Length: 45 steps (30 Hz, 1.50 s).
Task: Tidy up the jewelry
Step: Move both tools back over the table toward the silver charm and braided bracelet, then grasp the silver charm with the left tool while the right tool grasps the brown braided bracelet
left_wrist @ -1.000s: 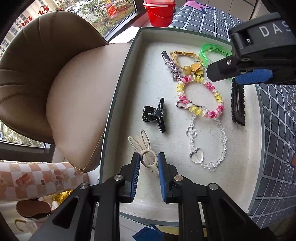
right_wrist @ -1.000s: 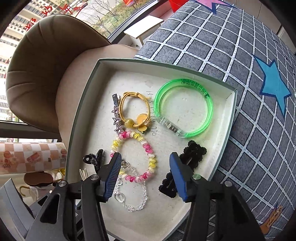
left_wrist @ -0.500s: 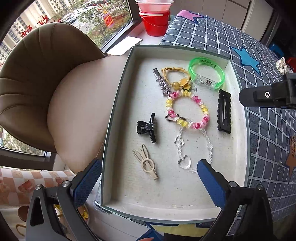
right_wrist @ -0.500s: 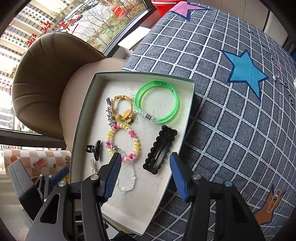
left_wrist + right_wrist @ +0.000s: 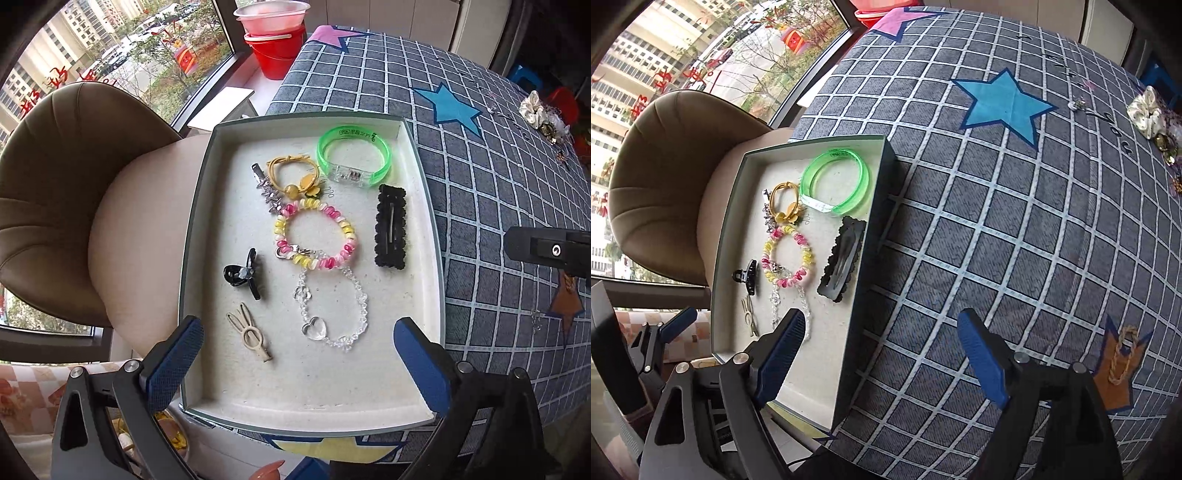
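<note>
At far left a tan chair [image 5: 66,192] stands against the surface edge, and the tray [image 5: 199,221] overhangs that edge toward it. The left gripper [image 5: 295,354] hovers above the tray's near end, its jaws spread wide and holding nothing. Inside the tray, from left to right, lie a black claw clip [image 5: 245,275], a cream rabbit-ear clip [image 5: 249,334], a silver star clip [image 5: 267,190], a yellow hair tie [image 5: 293,175], a pink-and-yellow bead bracelet [image 5: 314,234], a clear crystal bracelet [image 5: 332,312], a green bangle [image 5: 352,157] and a black snap clip [image 5: 390,225]. The right gripper [image 5: 882,350] is also wide open and empty, above the checked cloth [image 5: 997,221] just right of the tray.

The likely trouble is the overhang: a downward push on the near end could tip the tray off. The bead bracelet overlaps the crystal one and touches the star clip, so lifting one may drag another.

More loose pieces remain on the cloth: a gold chain [image 5: 1123,356] and, far right, a scrunchie pile [image 5: 1152,114] too small and distorted to sort out. How much of the tray is supported cannot be told.
</note>
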### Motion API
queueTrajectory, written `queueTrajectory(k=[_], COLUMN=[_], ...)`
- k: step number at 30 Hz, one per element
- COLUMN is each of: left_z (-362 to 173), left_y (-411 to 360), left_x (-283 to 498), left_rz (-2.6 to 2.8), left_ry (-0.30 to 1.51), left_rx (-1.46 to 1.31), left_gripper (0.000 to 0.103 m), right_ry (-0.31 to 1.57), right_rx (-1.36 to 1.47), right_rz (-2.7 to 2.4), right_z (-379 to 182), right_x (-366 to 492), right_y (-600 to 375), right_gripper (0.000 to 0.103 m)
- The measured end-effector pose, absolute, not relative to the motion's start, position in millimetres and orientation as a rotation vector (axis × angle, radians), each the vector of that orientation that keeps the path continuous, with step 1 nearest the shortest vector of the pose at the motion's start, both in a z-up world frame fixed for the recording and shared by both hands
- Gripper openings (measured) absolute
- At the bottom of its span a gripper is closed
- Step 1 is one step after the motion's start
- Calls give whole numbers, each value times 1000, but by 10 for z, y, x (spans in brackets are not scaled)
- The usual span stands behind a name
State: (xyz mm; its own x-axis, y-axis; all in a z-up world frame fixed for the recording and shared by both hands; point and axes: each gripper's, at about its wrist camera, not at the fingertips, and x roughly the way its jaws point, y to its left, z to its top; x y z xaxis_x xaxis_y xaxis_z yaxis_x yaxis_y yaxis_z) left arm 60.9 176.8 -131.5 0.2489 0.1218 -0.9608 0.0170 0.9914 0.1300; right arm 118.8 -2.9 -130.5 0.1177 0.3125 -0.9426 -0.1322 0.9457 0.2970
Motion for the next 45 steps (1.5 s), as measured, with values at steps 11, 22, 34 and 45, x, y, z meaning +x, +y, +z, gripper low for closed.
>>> queueTrajectory(k=[11, 22, 34, 45], left_z=[-1216, -1454, -1838, -2024], left_y=[852, 42, -371, -560], left_x=[724, 588, 496, 468], left_rz=[-117, -288, -288, -270], left_ry=[1298, 1392, 1505, 1525], left_rx=[244, 274, 234, 244], left_gripper=[103, 103, 103, 96], right_ry=[1459, 1518, 1547, 1547], right_rx=[278, 346, 305, 229], right_rz=[41, -136, -103, -55], right_z=[-1421, -1617, -1776, -1945], right_x=[756, 315, 364, 756], right_y=[-1352, -2210, -2336, -2438], right_gripper=[87, 87, 87, 87])
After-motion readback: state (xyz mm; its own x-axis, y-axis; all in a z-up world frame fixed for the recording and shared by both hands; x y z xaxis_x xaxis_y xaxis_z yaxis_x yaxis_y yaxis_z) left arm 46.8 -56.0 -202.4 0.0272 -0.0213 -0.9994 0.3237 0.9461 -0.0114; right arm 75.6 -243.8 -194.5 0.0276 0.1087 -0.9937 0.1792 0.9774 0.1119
